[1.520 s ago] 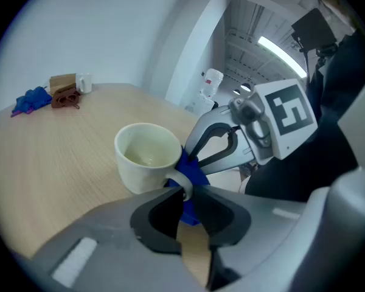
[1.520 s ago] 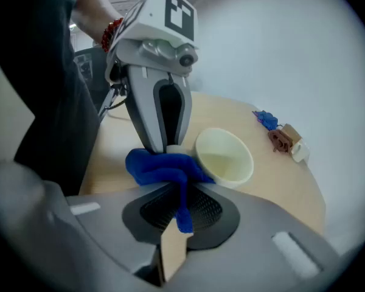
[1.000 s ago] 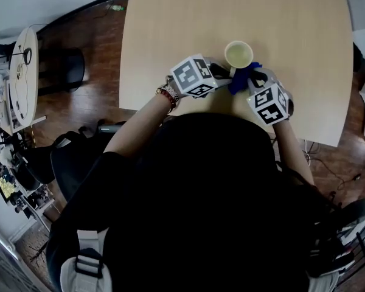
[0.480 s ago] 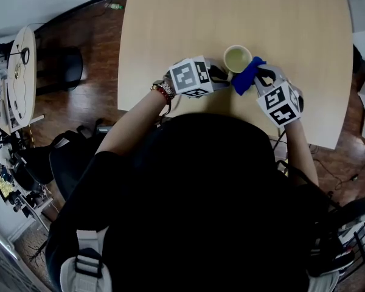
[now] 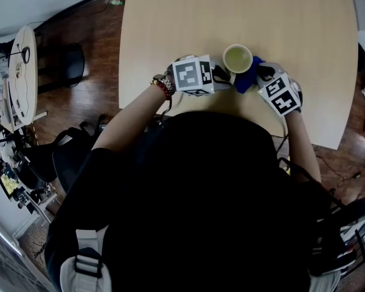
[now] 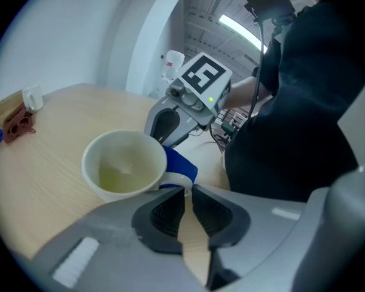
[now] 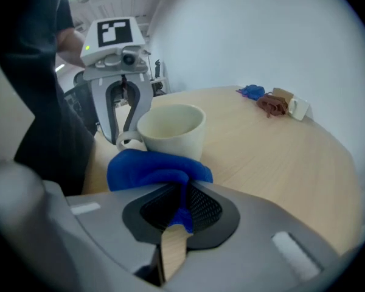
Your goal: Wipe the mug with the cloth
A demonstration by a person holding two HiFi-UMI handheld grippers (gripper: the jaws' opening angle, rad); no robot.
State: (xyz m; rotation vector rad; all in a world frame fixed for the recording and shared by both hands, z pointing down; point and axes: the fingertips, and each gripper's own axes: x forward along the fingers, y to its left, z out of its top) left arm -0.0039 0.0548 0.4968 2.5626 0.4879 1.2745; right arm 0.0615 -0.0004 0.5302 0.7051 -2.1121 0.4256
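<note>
Pinching the blue cloth (image 7: 155, 166) tight between its jaws, the right tool (image 7: 182, 193) holds the wad at the side of the cream mug (image 7: 170, 129), touching it or just beside. The mug stands on the wooden surface (image 7: 280, 157) near the person's edge. The left tool (image 6: 187, 190) is closing narrowly on the mug's handle at its jaw tips, steadying it. Wiping looks to be in hand. Next, I judge, the cloth should sweep round the wall and over the rim without tipping the mug.
</note>
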